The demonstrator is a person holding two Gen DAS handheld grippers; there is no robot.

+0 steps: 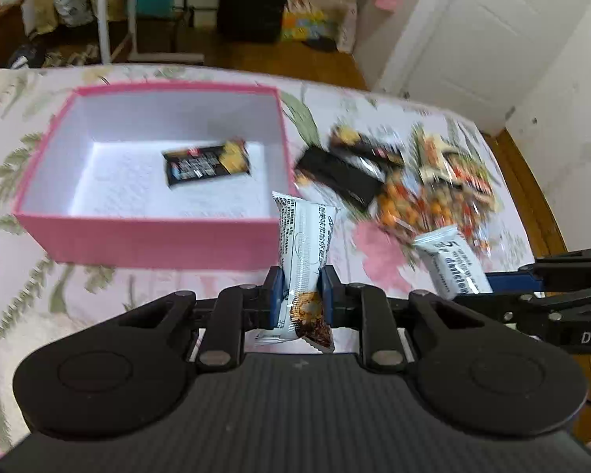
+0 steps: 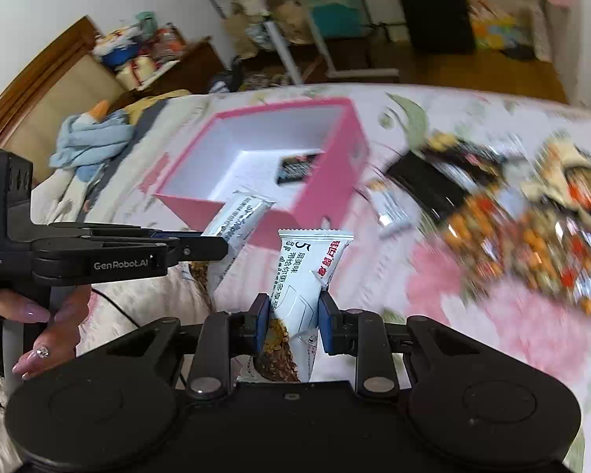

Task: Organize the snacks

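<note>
From your left camera, the bed (image 1: 169,287) has a flowery cover, with a wood floor and a white door behind. The pink box (image 1: 153,240) holds one dark snack (image 1: 208,163). A snack pile (image 1: 413,181) lies right of it. Your left gripper (image 1: 302,295) tilts down, jaws clamped on a white bar (image 1: 305,236).

From your right camera, your right gripper (image 2: 291,323) tilts down, clamped on another white bar (image 2: 307,272). Your left hand (image 2: 47,323) shows at left.

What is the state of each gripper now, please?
Left gripper: closed on a white snack bar.
Right gripper: closed on another white snack bar.
</note>
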